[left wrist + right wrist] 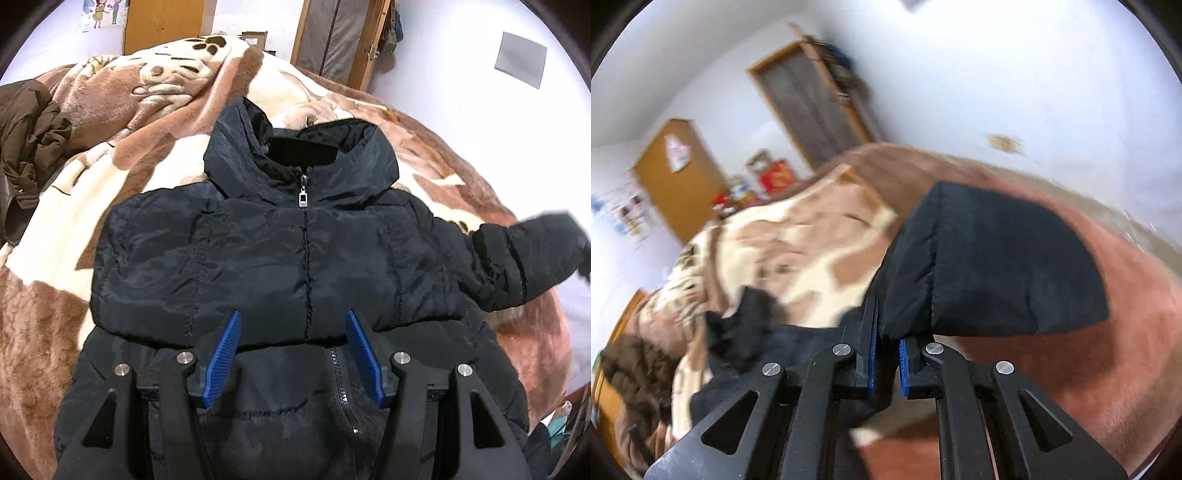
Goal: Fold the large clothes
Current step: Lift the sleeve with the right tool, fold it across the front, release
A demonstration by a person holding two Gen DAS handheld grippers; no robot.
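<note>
A black hooded puffer jacket (295,251) lies front up on a bed, zipped, with its hood at the far end. One sleeve is folded across the chest; the other sleeve (532,258) is lifted off to the right. My left gripper (293,325) is open and empty just above the jacket's lower front, blue pads (221,362) apart. My right gripper (886,332) is shut on the black sleeve (990,258) and holds its cuff end up above the bed. The right wrist view is blurred.
A brown and cream plush blanket (140,122) covers the bed. A dark brown garment (26,140) is heaped at the left edge. A wooden door (162,22), a tall wardrobe (340,37) and white walls stand behind.
</note>
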